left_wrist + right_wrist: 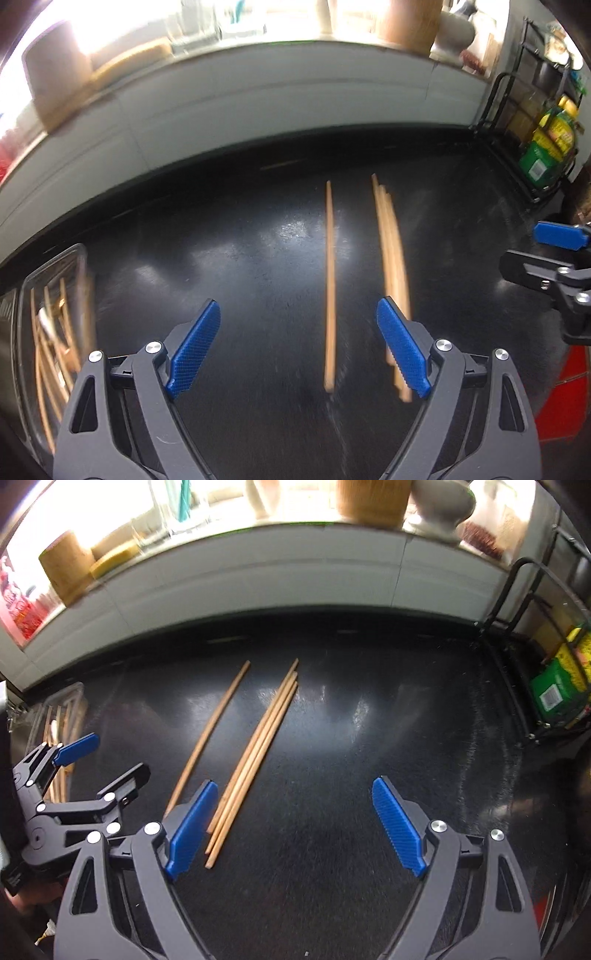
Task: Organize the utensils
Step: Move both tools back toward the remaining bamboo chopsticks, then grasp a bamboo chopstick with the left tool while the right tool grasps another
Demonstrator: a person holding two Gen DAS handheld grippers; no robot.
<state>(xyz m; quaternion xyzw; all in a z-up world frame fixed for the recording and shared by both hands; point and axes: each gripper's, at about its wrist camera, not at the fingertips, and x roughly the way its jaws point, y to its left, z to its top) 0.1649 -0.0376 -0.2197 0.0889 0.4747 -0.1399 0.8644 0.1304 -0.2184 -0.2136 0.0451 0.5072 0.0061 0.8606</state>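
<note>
Wooden chopsticks lie on the black desk [332,738]: a single stick [207,738] and, just beside it, a bundle of three [255,760]. Both the left hand-held gripper [297,349] and the right hand-held gripper [293,827] hang wide and empty. Motion blur smears the bundle in the left view, and the left gripper's pad [402,350] covers its near end. More sticks sit in a clear tray [55,332], cut off at the edge.

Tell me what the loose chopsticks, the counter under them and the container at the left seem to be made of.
Chopsticks: probably wood or bamboo, matte tan, unpainted as far as the blur shows. Counter: a hard black surface, polished, with bright glare patches and fine scuffs; stone or laminate cannot be told apart. Container: looks like clear plastic, since more chopsticks show through its wall.
</note>
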